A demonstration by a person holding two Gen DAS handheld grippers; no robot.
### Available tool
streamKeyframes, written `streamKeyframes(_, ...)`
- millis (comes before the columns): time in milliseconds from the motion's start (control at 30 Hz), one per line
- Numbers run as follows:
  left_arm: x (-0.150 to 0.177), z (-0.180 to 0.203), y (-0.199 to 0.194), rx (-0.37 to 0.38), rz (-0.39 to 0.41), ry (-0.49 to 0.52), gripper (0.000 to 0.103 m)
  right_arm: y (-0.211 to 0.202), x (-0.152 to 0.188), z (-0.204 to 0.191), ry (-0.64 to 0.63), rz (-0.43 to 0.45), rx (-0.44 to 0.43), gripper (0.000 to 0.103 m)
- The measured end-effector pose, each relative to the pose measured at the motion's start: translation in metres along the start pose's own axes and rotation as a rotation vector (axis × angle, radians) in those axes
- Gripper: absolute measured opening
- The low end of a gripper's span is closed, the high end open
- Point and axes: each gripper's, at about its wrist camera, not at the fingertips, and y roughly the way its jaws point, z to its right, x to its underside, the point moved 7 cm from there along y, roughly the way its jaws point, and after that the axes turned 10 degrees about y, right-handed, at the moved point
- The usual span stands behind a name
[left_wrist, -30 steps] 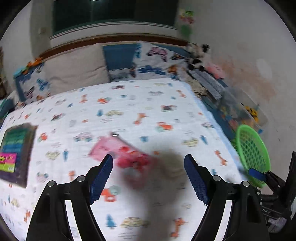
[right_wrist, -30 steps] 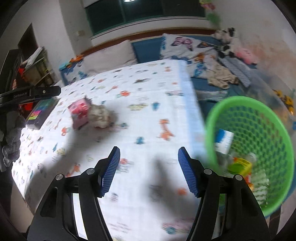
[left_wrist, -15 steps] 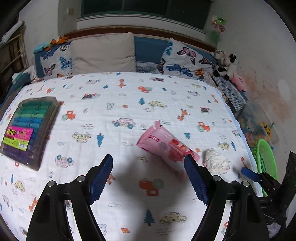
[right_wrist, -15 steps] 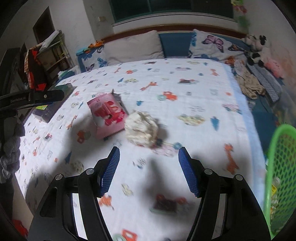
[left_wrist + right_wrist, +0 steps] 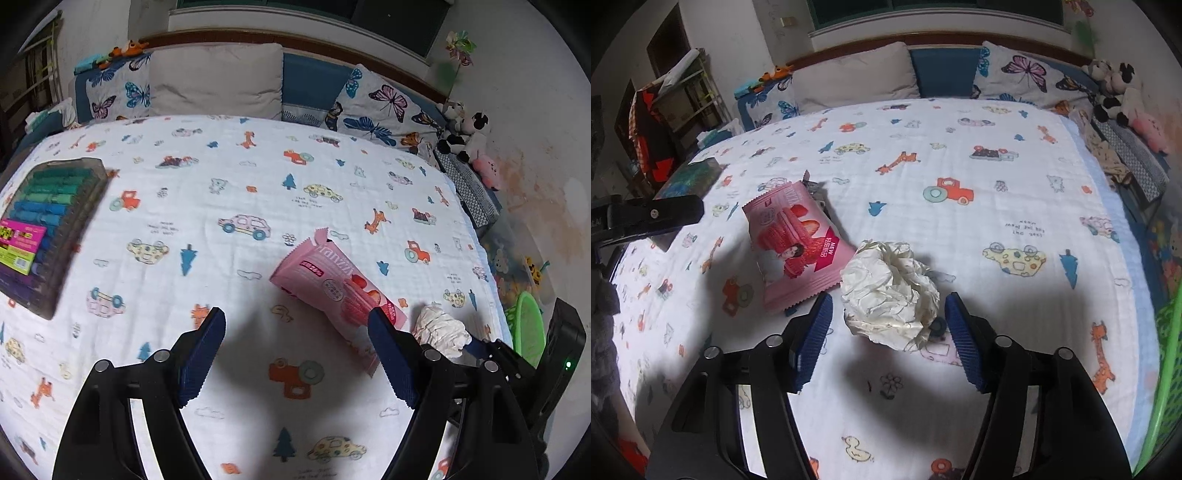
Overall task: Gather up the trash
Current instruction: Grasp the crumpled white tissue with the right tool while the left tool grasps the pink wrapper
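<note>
Between right gripper (image 5: 886, 339) closing jaws now, crumpled paper (image 5: 890, 291); left gripper (image 5: 295, 354) wide, empty

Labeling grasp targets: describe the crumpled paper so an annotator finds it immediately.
Start at the white cartoon-print bedspread, on its near side toward the green basket. The crumpled paper wad lies there beside the pink snack wrapper. Unlike that flat, printed wrapper, it is an off-white, wrinkled ball.

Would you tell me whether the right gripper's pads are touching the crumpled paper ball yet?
Apart. In the right wrist view the right gripper straddles the crumpled paper ball, jaws closing, yet bedsheet shows between each pad and the paper.
</note>
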Motion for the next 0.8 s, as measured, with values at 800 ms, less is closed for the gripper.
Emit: streamKeyframes(800, -0.017, 0.04, 0.063, 0.01, -0.077, -0.176, 0.076, -0.067, 0.014, 0.039, 0.018, 0.083, -0.002, 0.046)
